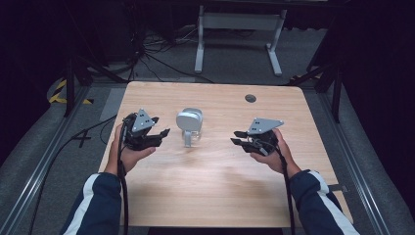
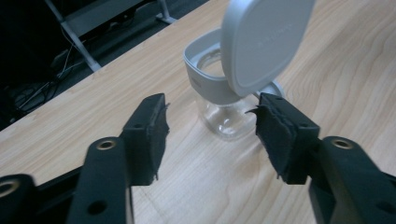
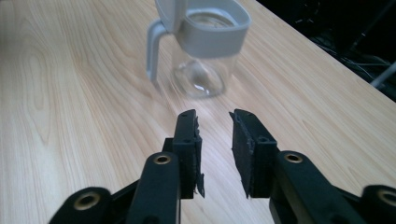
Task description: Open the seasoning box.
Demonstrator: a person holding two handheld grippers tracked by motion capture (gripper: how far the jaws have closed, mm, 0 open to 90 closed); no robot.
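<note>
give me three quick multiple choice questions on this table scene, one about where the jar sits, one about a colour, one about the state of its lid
1. Where does the glass jar stand on the table?
A. between the two grippers
B. at the near edge
C. on the floor

2. What colour is the jar's lid?
A. red
B. light grey
C. black

3. How is the lid?
A. shut flat
B. lying apart on the table
C. swung up open

Answers:
1 A, in the high view it stands between the left gripper and the right gripper.
2 B, the left gripper view shows it light grey.
3 C, it tilts up and the collar's opening shows.
</note>
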